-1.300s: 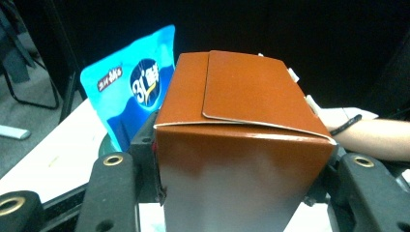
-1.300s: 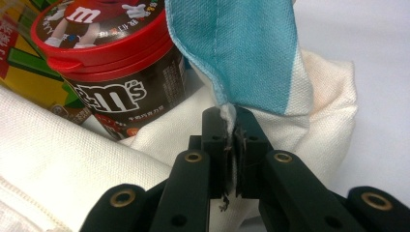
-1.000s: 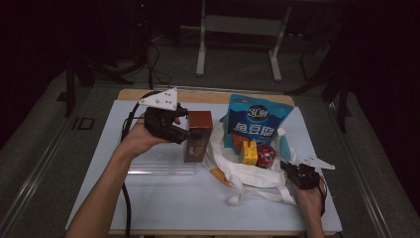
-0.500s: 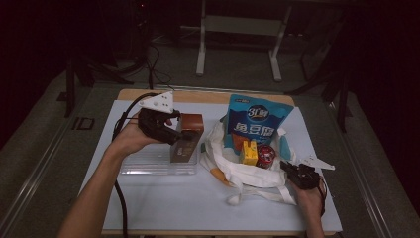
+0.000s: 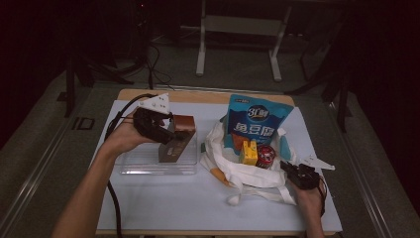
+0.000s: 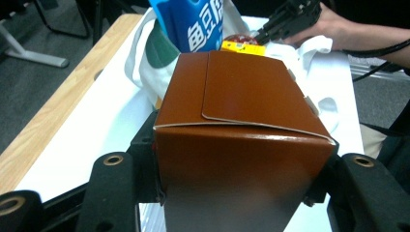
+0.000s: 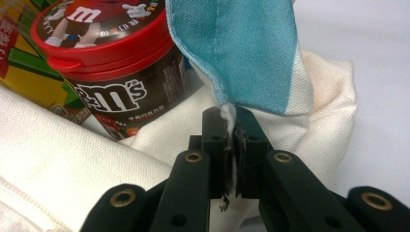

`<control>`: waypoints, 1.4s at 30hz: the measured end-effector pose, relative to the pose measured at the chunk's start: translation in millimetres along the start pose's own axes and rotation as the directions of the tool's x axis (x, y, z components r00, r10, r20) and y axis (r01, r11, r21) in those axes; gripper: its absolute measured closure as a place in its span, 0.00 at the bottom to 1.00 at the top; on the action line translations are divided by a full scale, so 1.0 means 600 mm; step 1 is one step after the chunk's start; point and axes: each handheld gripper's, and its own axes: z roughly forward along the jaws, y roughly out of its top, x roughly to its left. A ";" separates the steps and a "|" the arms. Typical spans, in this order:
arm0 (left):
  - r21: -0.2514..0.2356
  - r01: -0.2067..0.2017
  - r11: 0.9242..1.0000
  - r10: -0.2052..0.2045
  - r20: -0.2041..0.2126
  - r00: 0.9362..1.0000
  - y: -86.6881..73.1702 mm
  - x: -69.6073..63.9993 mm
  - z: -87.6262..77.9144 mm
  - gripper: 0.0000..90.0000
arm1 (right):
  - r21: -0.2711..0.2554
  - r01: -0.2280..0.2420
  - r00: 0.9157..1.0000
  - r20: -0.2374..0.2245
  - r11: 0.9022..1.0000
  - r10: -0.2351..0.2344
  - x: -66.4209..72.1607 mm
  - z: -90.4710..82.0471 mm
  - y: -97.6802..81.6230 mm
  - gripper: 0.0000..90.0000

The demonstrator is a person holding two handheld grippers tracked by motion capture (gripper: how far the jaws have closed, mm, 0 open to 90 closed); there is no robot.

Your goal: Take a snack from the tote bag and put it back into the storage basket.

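My left gripper is shut on a brown cardboard box, its jaws pressing on both sides of the box. The box hangs tilted, with its lower end inside the outline of a clear plastic tray. Whether the box touches the tray I cannot tell. A white cloth tote bag lies at the right, holding a blue snack bag, a yellow carton and a red-lidded M&M's tub. My right gripper is shut on the bag's blue-and-white rim, at the bag's right side.
A white sheet covers the table, and a wooden strip shows along the far edge. A black cable trails from the left gripper along the person's forearm. Stand legs rise on the floor beyond the table.
My left gripper has carried the brown box leftward and a little down, from beside the tote bag to over the clear tray. The right gripper has kept still on the bag's rim.
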 end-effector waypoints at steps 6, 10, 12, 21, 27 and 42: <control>0.026 0.003 1.000 -0.003 0.000 1.000 -0.005 0.005 0.001 0.48 | 0.000 0.000 1.000 0.000 1.000 0.000 0.000 0.000 0.000 0.95; 0.082 0.000 0.997 0.000 -0.003 1.000 -0.015 0.009 0.008 0.48 | 0.000 0.000 1.000 0.001 1.000 0.000 0.000 0.000 0.000 0.95; 0.105 -0.008 0.994 0.008 -0.001 1.000 -0.017 0.009 0.010 0.48 | 0.000 0.000 1.000 0.001 1.000 0.000 0.000 0.000 0.000 0.95; 0.151 -0.007 0.988 0.009 -0.012 1.000 -0.024 0.013 0.013 0.48 | 0.000 -0.001 1.000 0.005 1.000 0.001 0.002 0.000 0.000 0.95; 0.194 -0.006 0.981 0.009 -0.016 1.000 -0.030 0.017 0.016 0.48 | 0.000 0.001 1.000 0.006 1.000 -0.001 0.002 0.000 0.000 0.95; 0.266 -0.014 0.964 0.012 0.007 1.000 -0.043 0.013 0.026 0.48 | 0.001 0.002 1.000 0.007 1.000 -0.002 0.002 0.000 0.000 0.95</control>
